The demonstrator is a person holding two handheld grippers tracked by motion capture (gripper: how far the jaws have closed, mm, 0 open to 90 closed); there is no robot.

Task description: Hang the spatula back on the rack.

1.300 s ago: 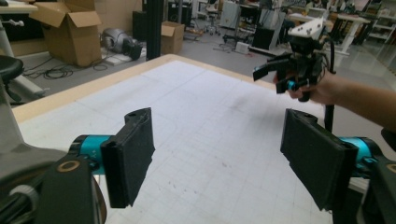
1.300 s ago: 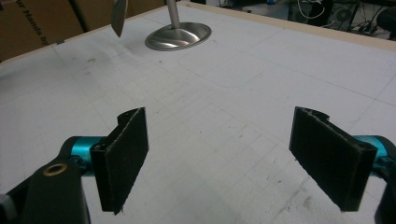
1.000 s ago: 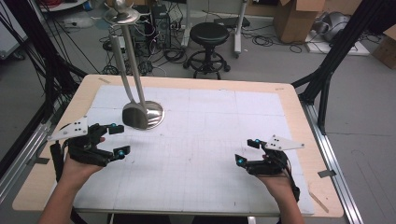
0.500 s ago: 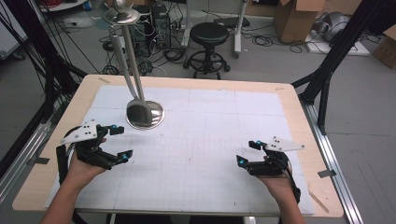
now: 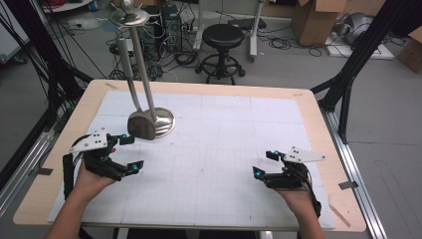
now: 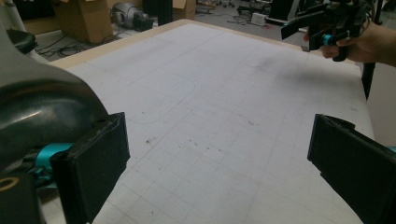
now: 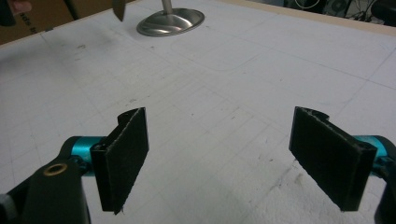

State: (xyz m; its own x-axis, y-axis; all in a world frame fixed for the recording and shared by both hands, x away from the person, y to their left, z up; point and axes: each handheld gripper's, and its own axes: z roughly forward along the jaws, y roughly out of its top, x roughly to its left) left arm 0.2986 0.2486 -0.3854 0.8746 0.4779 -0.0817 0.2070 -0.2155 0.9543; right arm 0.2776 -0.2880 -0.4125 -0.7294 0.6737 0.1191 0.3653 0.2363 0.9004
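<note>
White gridded mat (image 5: pixel 219 149), both tongs (image 5: pixel 130 154) (image 5: pixel 263 164) released; dark rounded bulk (image 6: pixel 42 107), perhaps spatula, beside left tongs.

A black round stool (image 5: pixel 222 36) stands behind the counter (image 5: pixel 318 124); cardboard boxes (image 5: pixel 314 20) sit right; cables (image 5: pixel 184 57) litter the floor.

My left hand-held gripper (image 5: pixel 127 154) sits with its jaws spread just beside the metal stand (image 5: pixel 155 122), whose round base and leaning spatula (image 5: pixel 139 124) block the way ahead at the counter's far left. Between it and my right hand-held gripper (image 5: pixel 263 164), also spread wide, the white gridded mat (image 5: pixel 224 144) lies bare, so either one can cross the middle freely. The stand's tall pole (image 5: pixel 141 64) rises over the far left edge, an obstacle to any high sweep there.
</note>
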